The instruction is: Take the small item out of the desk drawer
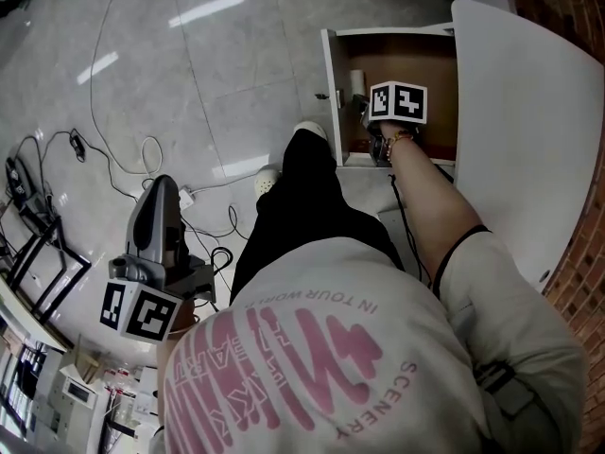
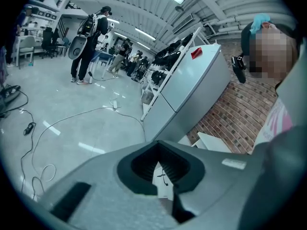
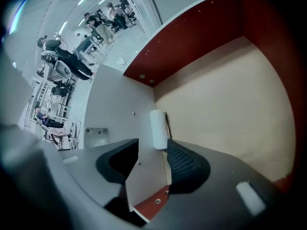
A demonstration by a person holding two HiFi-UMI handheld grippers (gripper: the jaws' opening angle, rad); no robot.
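The desk drawer [image 1: 330, 93] stands pulled open at the top right of the head view, with a tan bottom [image 3: 230, 95] and red-brown walls. A small white cylinder [image 3: 158, 129] lies in it against the white front wall; it also shows as the cylinder [image 1: 356, 80] in the head view. My right gripper [image 3: 151, 153] is inside the drawer, open, its jaws just short of the cylinder and holding nothing. My left gripper [image 1: 161, 189] hangs low at the left over the floor, shut and empty; its own view shows the tips [image 2: 160, 150] together.
The white desk top [image 1: 529, 130] overhangs the drawer's right side. Cables [image 1: 113, 149] and a power strip lie on the glossy floor at the left. Racks [image 1: 38, 244] stand at the far left. People and a white cabinet [image 2: 187, 95] show in the left gripper view.
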